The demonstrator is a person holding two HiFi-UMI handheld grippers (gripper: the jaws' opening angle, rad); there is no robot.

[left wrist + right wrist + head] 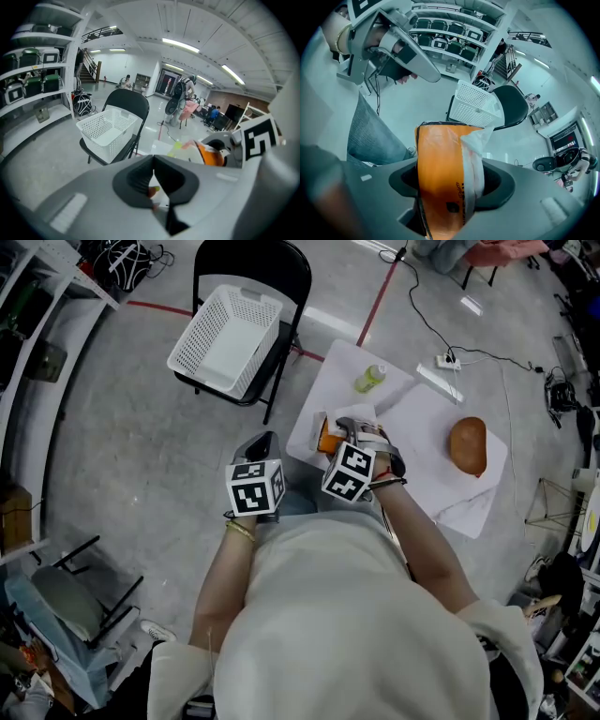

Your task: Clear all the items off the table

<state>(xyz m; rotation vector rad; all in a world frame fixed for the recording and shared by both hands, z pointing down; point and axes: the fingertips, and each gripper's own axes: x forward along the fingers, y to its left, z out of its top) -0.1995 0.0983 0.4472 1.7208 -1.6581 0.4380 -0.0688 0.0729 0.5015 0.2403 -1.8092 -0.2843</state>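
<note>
Grey concrete floor (131, 456) with a red tape line (379, 292). Black folding chair (272, 263) mid-room, metal shelving (42, 75) along the left. Ceiling strip lights (180, 45) on, open hall behind.

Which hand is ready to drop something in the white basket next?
Right. The right gripper is clamped on the orange pack, with the white basket ahead of it. The left gripper is shut and holds nothing.

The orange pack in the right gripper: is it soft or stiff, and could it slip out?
Probably soft and light: the pack looks like film-wrapped tissues, with a white tissue sticking out. The glossy wrap may slip, though the right gripper is closed on its sides.
</note>
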